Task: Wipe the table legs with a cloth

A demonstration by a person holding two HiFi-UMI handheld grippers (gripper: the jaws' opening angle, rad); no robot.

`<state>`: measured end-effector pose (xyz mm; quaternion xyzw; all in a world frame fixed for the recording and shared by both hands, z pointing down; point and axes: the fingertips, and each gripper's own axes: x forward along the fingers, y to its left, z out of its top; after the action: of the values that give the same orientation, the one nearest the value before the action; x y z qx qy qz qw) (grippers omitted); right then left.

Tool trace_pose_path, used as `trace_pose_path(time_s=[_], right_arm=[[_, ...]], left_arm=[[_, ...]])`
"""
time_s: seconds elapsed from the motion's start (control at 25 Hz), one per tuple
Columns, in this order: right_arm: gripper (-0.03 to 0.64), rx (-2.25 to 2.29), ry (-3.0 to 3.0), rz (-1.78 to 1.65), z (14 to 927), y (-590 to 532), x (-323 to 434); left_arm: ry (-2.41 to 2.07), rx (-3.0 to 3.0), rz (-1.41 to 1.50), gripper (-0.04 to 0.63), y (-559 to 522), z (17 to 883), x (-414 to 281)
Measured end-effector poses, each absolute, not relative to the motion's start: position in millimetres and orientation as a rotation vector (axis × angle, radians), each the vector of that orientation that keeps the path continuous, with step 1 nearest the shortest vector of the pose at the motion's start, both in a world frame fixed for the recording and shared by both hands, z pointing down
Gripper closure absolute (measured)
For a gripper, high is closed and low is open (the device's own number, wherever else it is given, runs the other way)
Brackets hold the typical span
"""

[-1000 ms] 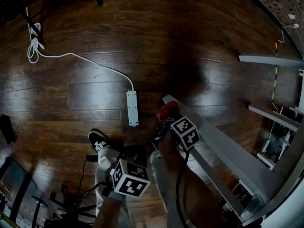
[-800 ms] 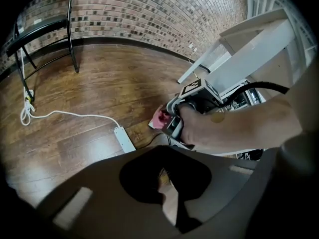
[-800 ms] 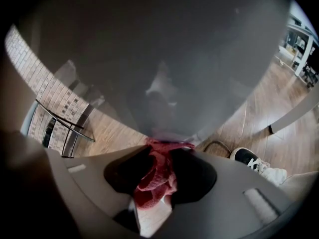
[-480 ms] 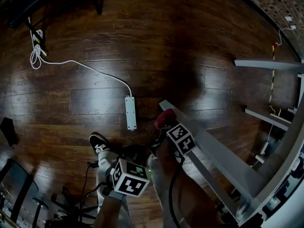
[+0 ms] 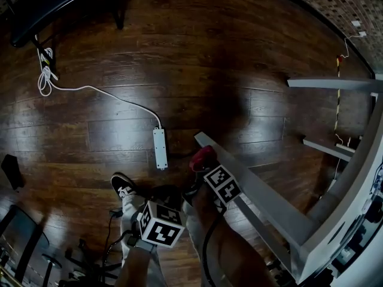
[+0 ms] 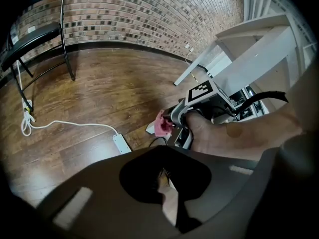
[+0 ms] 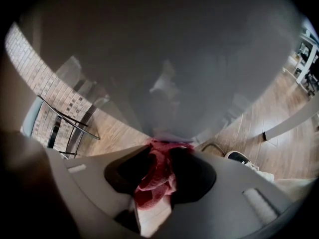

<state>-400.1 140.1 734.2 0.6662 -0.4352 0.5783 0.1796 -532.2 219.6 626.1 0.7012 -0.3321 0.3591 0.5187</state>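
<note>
Wood floor (image 5: 209,52); red cloth (image 5: 202,158) against table leg (image 5: 260,197)

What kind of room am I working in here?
Likely an indoor office or workshop space: a dark wood-plank floor, a brick wall, a white power strip lying on the floor, and a grey table leg.

The table leg (image 7: 164,59) is sitting so close to my right hand-held gripper (image 7: 155,183) that it is blurring into one grey mass. Against it the cloth (image 7: 154,173) is bunching, its lower end vanishing between the jaws. In the head view the marker cube (image 5: 222,184) is covering those jaws beside the leg, and the surface (image 5: 359,166) above the leg is running off the right edge.
</note>
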Motion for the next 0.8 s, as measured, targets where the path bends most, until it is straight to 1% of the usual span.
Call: trace_pose_path(time_s=[0.8], right_arm=[[0.488, 1.907, -1.239, 1.66, 674.5, 138.4, -400.0]], left_arm=[[-0.833, 1.735, 0.874, 0.594, 202.1, 586.5, -535.6]])
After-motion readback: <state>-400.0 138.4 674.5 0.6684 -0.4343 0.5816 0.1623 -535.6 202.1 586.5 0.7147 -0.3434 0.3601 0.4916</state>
